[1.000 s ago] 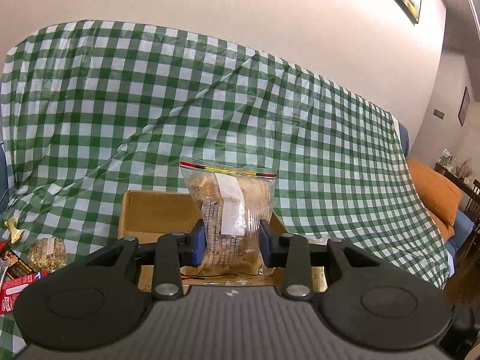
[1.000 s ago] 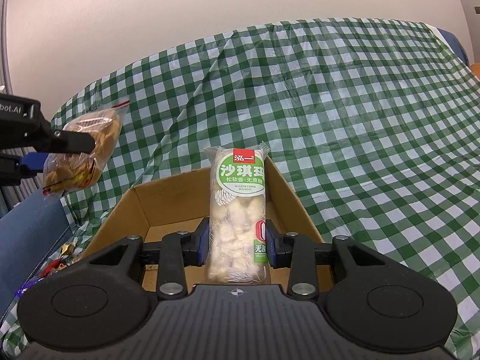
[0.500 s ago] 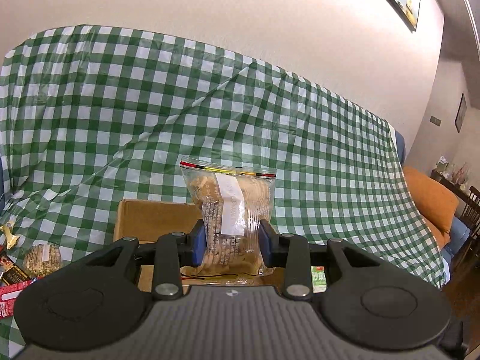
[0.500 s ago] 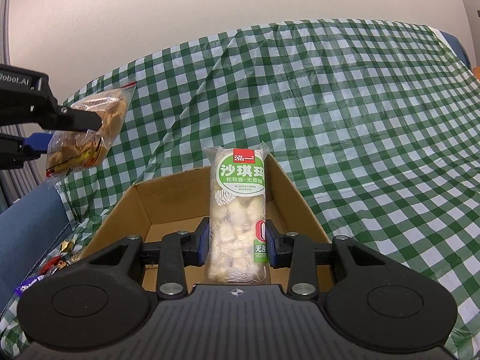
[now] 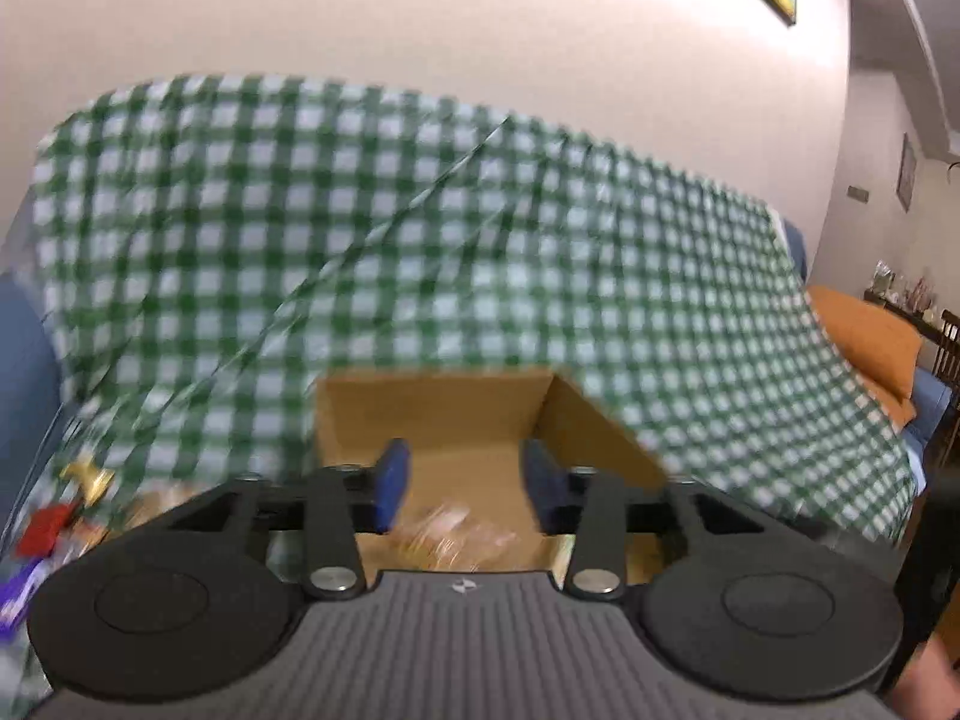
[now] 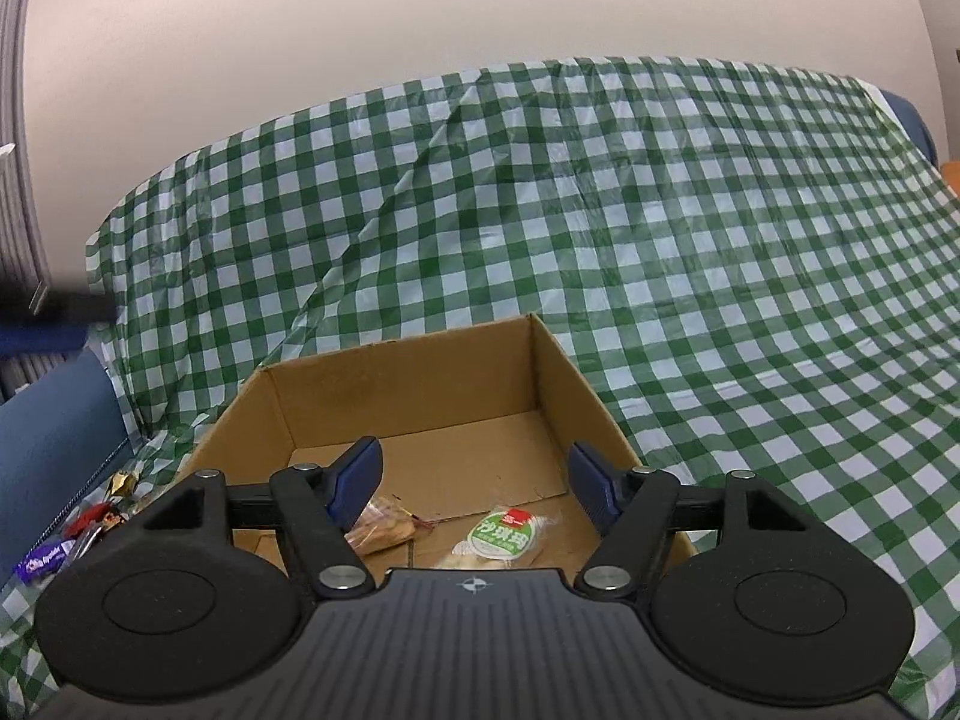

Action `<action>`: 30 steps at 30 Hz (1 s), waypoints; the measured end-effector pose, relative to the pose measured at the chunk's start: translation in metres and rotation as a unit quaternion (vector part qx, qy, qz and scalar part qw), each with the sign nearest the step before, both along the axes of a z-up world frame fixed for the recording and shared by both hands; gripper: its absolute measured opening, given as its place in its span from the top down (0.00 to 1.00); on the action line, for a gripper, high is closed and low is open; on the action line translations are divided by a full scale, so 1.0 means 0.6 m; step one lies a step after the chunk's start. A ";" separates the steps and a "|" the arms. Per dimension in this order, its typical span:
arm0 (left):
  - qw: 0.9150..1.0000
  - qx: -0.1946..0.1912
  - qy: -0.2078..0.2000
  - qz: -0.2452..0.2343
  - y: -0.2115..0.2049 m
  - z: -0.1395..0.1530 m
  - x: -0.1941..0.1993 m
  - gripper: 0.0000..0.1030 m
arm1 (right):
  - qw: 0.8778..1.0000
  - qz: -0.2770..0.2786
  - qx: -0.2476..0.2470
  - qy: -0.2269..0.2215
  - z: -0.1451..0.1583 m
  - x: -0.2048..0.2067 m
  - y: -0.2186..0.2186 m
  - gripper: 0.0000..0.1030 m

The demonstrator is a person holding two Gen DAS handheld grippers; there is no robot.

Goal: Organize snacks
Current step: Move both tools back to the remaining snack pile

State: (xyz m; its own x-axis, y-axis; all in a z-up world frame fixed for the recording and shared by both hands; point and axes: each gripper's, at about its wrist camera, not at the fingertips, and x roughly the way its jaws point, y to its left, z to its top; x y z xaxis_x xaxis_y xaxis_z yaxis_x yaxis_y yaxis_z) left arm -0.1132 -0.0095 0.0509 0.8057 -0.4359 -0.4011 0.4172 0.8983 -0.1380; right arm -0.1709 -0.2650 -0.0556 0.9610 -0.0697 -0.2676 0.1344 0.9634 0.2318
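An open cardboard box (image 6: 420, 384) sits on the green checked cloth; it also shows in the left wrist view (image 5: 438, 408). My right gripper (image 6: 474, 480) is open and empty above the box's near side. On the box floor lie the green-labelled sachima pack (image 6: 504, 540) and the clear bag of biscuits (image 6: 384, 531). My left gripper (image 5: 462, 477) is open and empty over the box, with the biscuit bag (image 5: 450, 540) blurred below it. The left wrist view is motion-blurred.
Several loose snacks lie on the cloth left of the box (image 6: 78, 534), also in the left wrist view (image 5: 60, 516). A blue sofa arm (image 6: 54, 420) stands at the left. An orange cushion (image 5: 864, 336) lies at the far right.
Both grippers have opened. The biscuit bag and the sachima pack have dropped from them into the box. The left gripper has moved quickly and its view has swung.
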 end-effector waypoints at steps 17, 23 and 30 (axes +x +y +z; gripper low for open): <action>0.982 0.054 0.027 0.177 0.324 -0.139 0.027 0.85 | 0.993 0.102 -0.054 -0.024 0.035 -0.030 0.131 0.67; 0.978 0.056 0.037 0.197 0.335 -0.139 0.038 0.85 | 0.981 0.188 -0.037 -0.033 0.052 -0.017 0.212 0.74; 0.967 0.069 0.061 0.239 0.344 -0.150 0.067 0.85 | 0.961 0.277 -0.007 0.006 0.030 0.051 0.349 0.74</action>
